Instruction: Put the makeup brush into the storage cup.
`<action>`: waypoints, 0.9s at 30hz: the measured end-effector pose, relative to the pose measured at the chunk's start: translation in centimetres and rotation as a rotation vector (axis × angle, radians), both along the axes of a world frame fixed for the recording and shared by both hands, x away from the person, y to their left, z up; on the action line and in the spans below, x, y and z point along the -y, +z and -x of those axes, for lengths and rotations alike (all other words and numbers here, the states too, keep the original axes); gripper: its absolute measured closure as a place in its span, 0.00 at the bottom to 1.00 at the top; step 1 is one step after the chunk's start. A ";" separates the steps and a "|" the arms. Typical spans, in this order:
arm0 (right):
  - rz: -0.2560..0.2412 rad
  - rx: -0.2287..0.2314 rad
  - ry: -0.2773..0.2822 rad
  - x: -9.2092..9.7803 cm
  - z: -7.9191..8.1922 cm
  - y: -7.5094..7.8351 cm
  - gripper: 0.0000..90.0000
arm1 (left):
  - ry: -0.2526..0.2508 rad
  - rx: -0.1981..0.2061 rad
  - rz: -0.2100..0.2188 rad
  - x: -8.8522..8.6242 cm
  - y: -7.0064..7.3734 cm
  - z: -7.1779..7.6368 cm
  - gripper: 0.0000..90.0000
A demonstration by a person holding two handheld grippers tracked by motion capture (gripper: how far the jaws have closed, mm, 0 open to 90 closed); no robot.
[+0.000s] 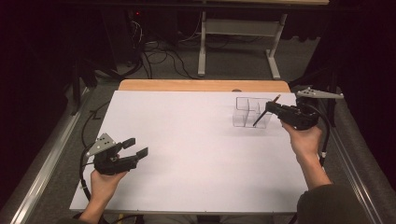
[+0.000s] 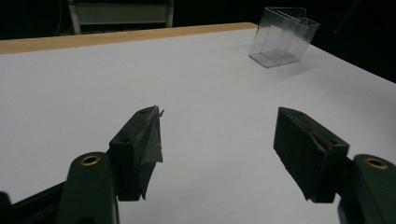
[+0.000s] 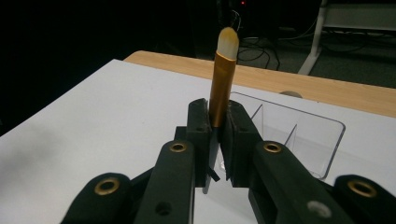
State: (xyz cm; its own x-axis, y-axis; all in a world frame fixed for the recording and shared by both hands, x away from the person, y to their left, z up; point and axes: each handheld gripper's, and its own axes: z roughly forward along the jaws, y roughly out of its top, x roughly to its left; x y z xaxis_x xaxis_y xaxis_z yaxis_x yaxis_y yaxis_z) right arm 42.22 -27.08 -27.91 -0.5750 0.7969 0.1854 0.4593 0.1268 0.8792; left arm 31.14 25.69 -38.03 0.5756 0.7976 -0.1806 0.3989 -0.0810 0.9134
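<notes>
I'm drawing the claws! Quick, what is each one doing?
Left gripper: open, holding nothing, above the white table.
Right gripper: shut on a makeup brush, beside the clear organizer.

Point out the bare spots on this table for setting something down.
The white table top is bare between the left claw and the clear divided organizer. It is crowded at the far right, where the right claw holds a makeup brush over the organizer.
</notes>
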 end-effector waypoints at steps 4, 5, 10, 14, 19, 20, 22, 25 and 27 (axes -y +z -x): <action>0.000 0.003 -0.010 0.0 -0.3 0.4 0.94 | 0.000 0.000 0.000 0.0 0.0 0.0 0.36; 0.001 0.002 -0.016 0.0 -0.3 0.5 0.94 | 0.000 0.000 0.000 0.0 0.0 0.0 0.36; 0.007 0.013 -0.020 0.0 -0.6 0.9 0.94 | -0.001 0.000 0.000 0.0 0.0 0.0 0.36; 0.006 0.014 -0.025 0.0 -0.9 1.0 0.94 | -0.002 0.000 0.000 0.0 0.0 0.0 0.36; 0.009 0.013 -0.035 0.0 -1.2 1.2 0.94 | -0.002 -0.001 -0.001 0.0 0.0 0.0 0.36; 0.008 0.013 -0.036 0.0 -1.2 1.2 0.94 | -0.002 -0.001 -0.001 0.0 0.0 0.0 0.36; 0.009 0.013 -0.040 0.0 -1.4 1.3 0.94 | -0.002 -0.001 -0.001 0.0 0.0 0.0 0.36; 0.009 0.015 -0.045 0.1 -1.5 1.4 0.94 | -0.002 -0.001 -0.001 0.0 0.0 0.0 0.36; 0.011 0.013 -0.049 0.1 -1.7 1.4 0.94 | -0.002 -0.001 -0.001 0.0 0.0 0.0 0.36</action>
